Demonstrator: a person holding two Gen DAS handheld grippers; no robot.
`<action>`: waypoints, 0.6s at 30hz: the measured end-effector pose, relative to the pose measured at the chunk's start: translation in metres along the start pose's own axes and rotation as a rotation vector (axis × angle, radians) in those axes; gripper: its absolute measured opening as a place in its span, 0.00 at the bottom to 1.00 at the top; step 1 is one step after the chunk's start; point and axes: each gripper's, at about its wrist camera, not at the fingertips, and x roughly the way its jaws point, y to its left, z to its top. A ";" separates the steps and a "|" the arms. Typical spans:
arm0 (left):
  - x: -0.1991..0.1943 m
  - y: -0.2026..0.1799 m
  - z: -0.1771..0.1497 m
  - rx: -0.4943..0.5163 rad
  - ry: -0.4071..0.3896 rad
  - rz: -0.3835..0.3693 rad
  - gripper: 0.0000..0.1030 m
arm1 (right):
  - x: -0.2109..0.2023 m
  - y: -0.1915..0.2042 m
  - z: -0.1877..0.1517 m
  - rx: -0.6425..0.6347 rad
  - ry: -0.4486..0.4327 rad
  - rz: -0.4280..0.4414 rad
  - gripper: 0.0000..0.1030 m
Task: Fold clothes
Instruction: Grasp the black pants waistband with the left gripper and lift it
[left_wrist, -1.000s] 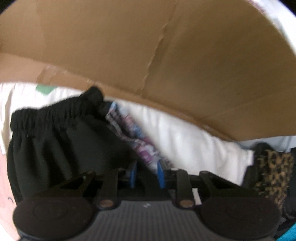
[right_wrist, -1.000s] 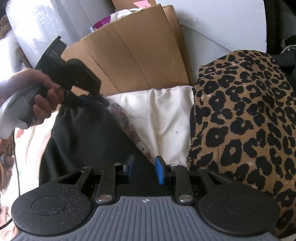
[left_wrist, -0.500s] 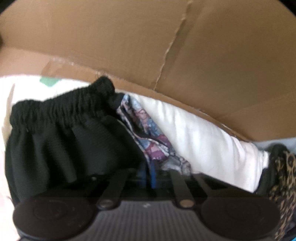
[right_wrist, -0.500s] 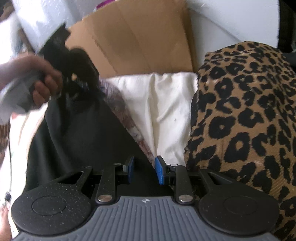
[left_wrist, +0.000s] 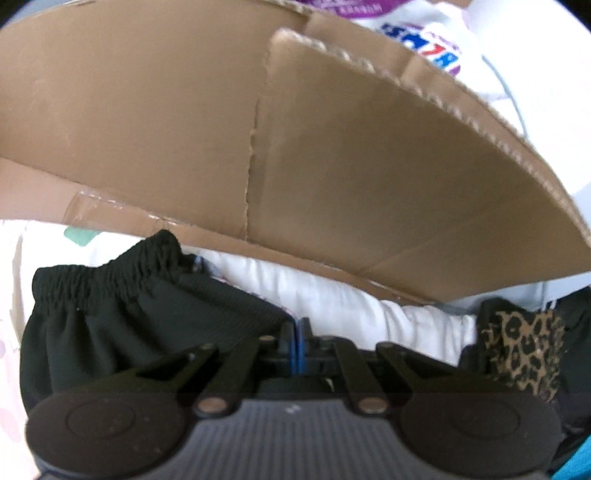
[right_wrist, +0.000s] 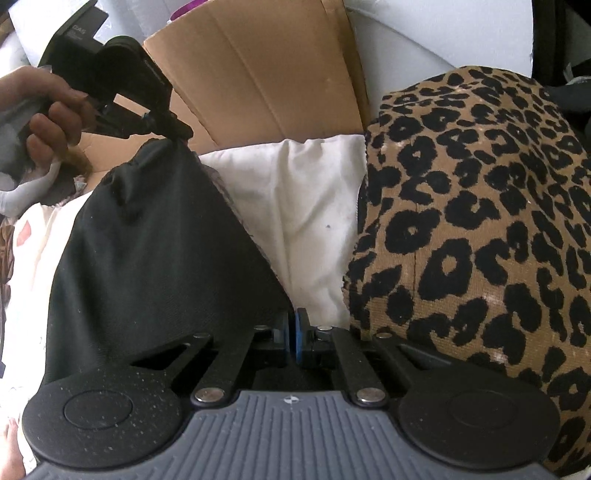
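A black garment with a gathered elastic waistband hangs stretched between my two grippers. My left gripper is shut, its blue pads pinching the black fabric. In the right wrist view a hand holds that left gripper up at the garment's raised top corner. The black garment slopes down from there to my right gripper, which is shut on its lower right edge. The fabric pulls taut along that edge. A patterned cloth under the garment is almost hidden.
A leopard-print cloth bulges at the right, close beside my right gripper. A white pillow lies behind the garment. Flattened cardboard leans just beyond, close in front of the left gripper. Light bedding lies at the left.
My left gripper closed on the black garment's corner and lifted it, covering the patterned cloth. My right gripper's jaws went from open to shut on the garment's edge.
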 end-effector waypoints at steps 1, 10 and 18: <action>0.005 -0.001 0.000 -0.002 0.003 0.008 0.02 | 0.001 0.000 0.000 0.001 0.002 0.000 0.00; 0.039 0.013 -0.002 -0.078 0.052 -0.005 0.11 | -0.007 -0.003 0.001 0.033 -0.010 0.006 0.11; -0.027 0.021 0.021 0.094 -0.059 -0.035 0.49 | -0.043 0.004 0.002 0.011 -0.097 -0.026 0.36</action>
